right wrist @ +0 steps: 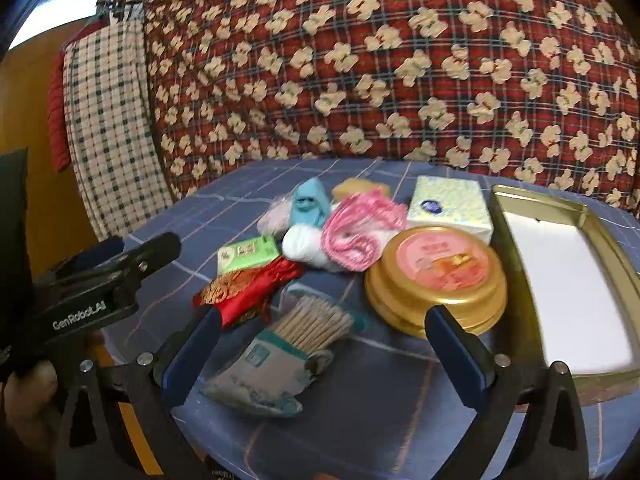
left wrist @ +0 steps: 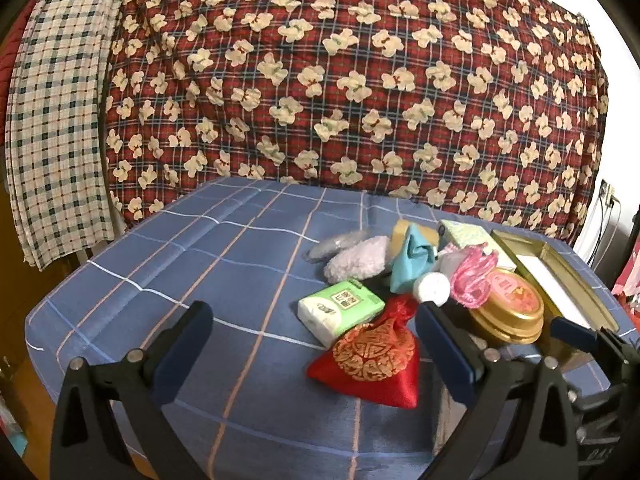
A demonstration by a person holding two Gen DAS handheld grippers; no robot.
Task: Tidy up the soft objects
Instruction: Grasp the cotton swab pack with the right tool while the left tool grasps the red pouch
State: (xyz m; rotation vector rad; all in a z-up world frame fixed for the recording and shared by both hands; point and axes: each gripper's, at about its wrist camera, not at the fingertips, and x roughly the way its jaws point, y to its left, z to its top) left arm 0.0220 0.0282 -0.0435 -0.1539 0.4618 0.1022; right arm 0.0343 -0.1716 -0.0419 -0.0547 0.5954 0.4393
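Left claw point(left wrist: 316, 344) spread wide, nothing between fingers, hovering over blue-checked desk point(left wrist: 180, 272). Red pouch point(left wrist: 374, 354) lies just ahead between the fingers, nearer the right finger; long axis runs from wide base near the claw to gathered neck pointing away and right. Green tissue pack point(left wrist: 340, 310) just beyond pouch, touching it, long axis slanting left-near to right-far. Further ahead: fuzzy lilac piece point(left wrist: 356, 258), blue cloth point(left wrist: 412, 258), pink mesh point(left wrist: 474, 276), white cap point(left wrist: 432, 288). Gold tin point(left wrist: 508, 308) ahead-right of right finger; open tray point(left wrist: 560, 276) beyond that.

Right claw point(right wrist: 322, 336) also spread, empty. Swab bag point(right wrist: 280, 356) lies between its fingers on the desk, long axis slanting near-left to far-right, sticks fanning toward far right. Gold tin just past right finger, tray point(right wrist: 600, 216) far right. Red pouch ahead-left, by left finger tip. Left claw seen at the left edge.
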